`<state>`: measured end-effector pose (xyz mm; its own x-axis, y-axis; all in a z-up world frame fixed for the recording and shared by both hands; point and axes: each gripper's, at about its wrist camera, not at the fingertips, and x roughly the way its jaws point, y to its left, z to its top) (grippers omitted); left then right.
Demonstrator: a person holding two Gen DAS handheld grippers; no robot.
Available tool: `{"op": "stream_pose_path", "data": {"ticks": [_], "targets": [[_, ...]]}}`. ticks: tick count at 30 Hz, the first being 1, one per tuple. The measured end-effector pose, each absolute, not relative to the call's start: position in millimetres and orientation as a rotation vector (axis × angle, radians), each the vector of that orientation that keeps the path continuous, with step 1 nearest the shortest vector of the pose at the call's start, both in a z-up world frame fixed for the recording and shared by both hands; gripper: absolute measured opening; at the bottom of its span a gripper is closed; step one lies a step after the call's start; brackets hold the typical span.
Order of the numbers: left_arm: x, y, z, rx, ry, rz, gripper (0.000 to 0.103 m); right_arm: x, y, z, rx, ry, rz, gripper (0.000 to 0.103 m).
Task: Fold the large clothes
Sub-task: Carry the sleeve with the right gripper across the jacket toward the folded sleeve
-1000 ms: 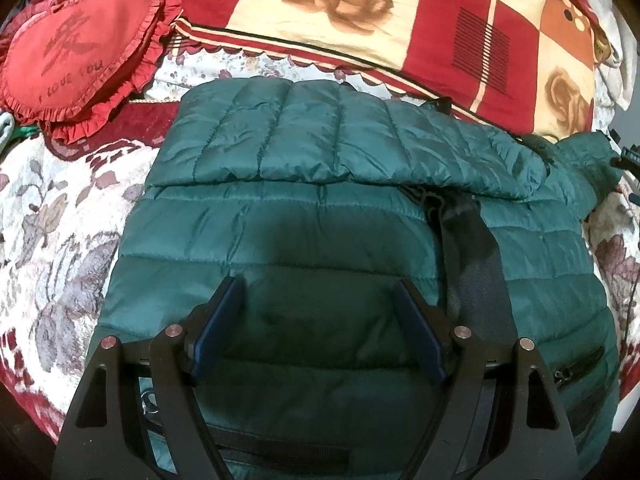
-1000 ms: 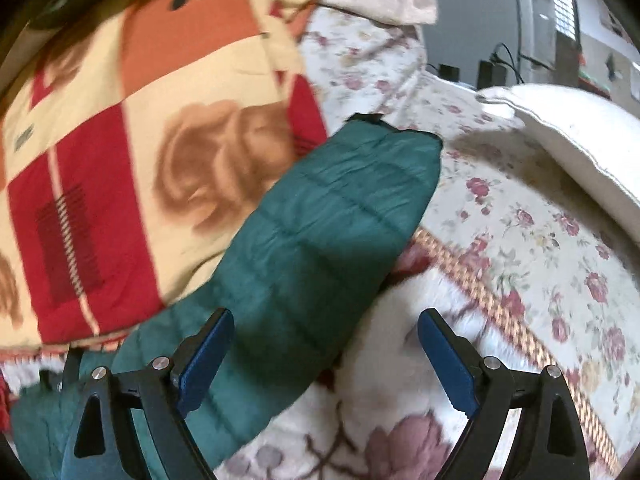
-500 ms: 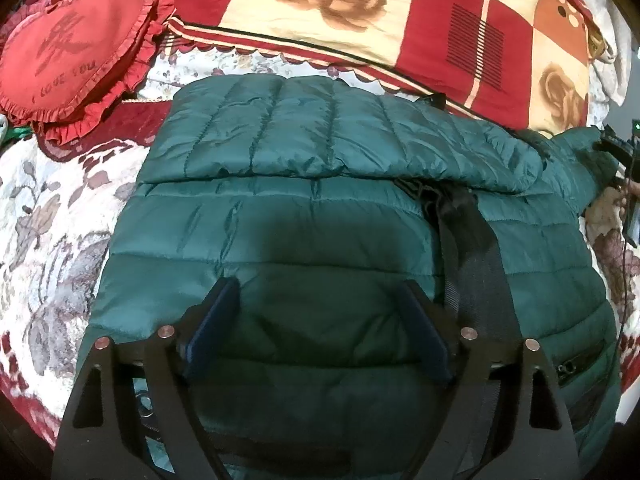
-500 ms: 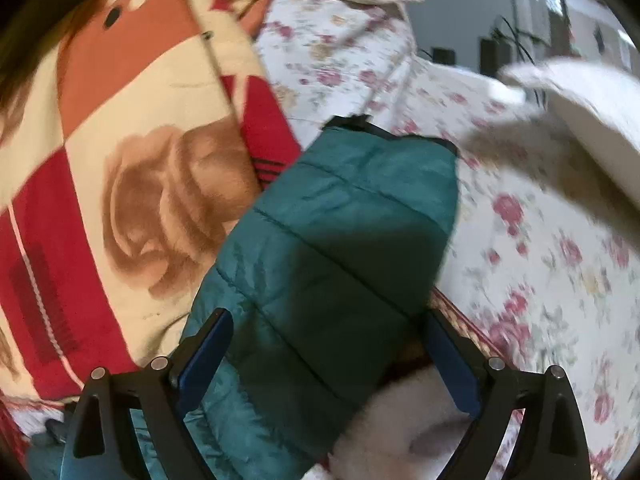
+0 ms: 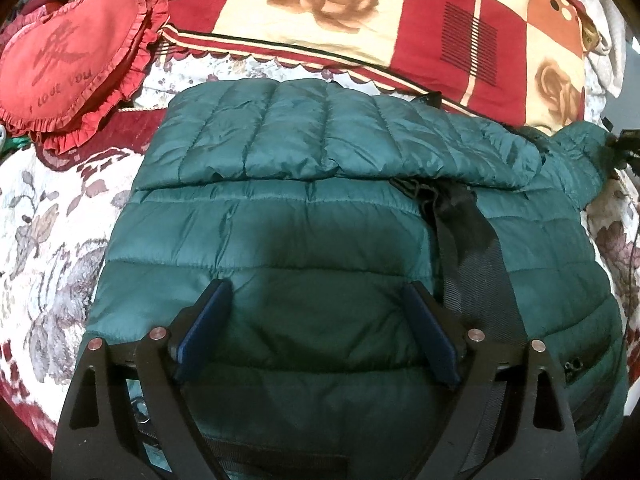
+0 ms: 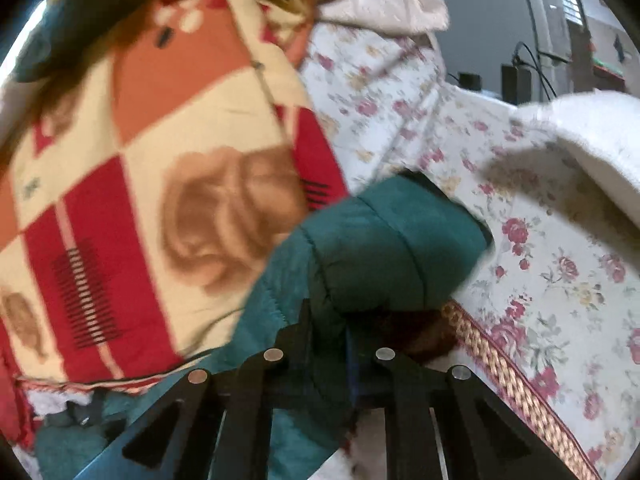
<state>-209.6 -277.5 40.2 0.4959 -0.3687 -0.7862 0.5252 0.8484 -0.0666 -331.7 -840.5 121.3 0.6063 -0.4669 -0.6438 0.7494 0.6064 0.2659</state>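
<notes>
A dark green quilted puffer jacket (image 5: 304,216) lies flat on the bed, with one sleeve (image 5: 340,136) folded across its top. My left gripper (image 5: 316,320) is open and hovers just over the jacket's lower body, holding nothing. The other sleeve (image 6: 392,248) sticks out to the right. My right gripper (image 6: 328,320) is shut on this sleeve, which bunches up between the fingers with its cuff end bent over. The right gripper also shows at the far right edge of the left wrist view (image 5: 622,144).
A red heart-shaped cushion (image 5: 68,60) lies at the back left. A red and cream rose-patterned blanket (image 5: 380,20) runs along the back; it also shows in the right wrist view (image 6: 160,200). The floral bedspread (image 6: 560,280) and a white pillow (image 6: 600,140) are to the right.
My right gripper moved down onto the outstretched sleeve and closed on it; the sleeve now bunches and folds. My left gripper stayed open and shifted only slightly over the jacket.
</notes>
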Motion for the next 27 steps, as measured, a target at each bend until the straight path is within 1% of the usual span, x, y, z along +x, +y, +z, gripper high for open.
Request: {"op": "stream_pose_path", "data": {"ticks": [3, 7, 12, 20, 27], "targets": [[-210, -274, 49, 0.179, 0.917, -0.56, 0.089, -337, -807, 149, 0.53, 0.523, -0.65, 0.011], [-214, -258, 75, 0.135, 0.841, -0.554, 0.089, -325, -751, 174, 0.478, 0.535, -0.503, 0.011], [-214, -237, 96, 0.098, 0.803, -0.54, 0.089, -294, -686, 187, 0.432, 0.57, -0.342, 0.011], [-212, -208, 110, 0.078, 0.777, -0.507, 0.089, -256, -594, 168, 0.424, 0.656, -0.172, 0.011], [-204, -190, 105, 0.07, 0.79, -0.465, 0.089, -236, -514, 122, 0.394, 0.77, -0.052, 0.011]]}}
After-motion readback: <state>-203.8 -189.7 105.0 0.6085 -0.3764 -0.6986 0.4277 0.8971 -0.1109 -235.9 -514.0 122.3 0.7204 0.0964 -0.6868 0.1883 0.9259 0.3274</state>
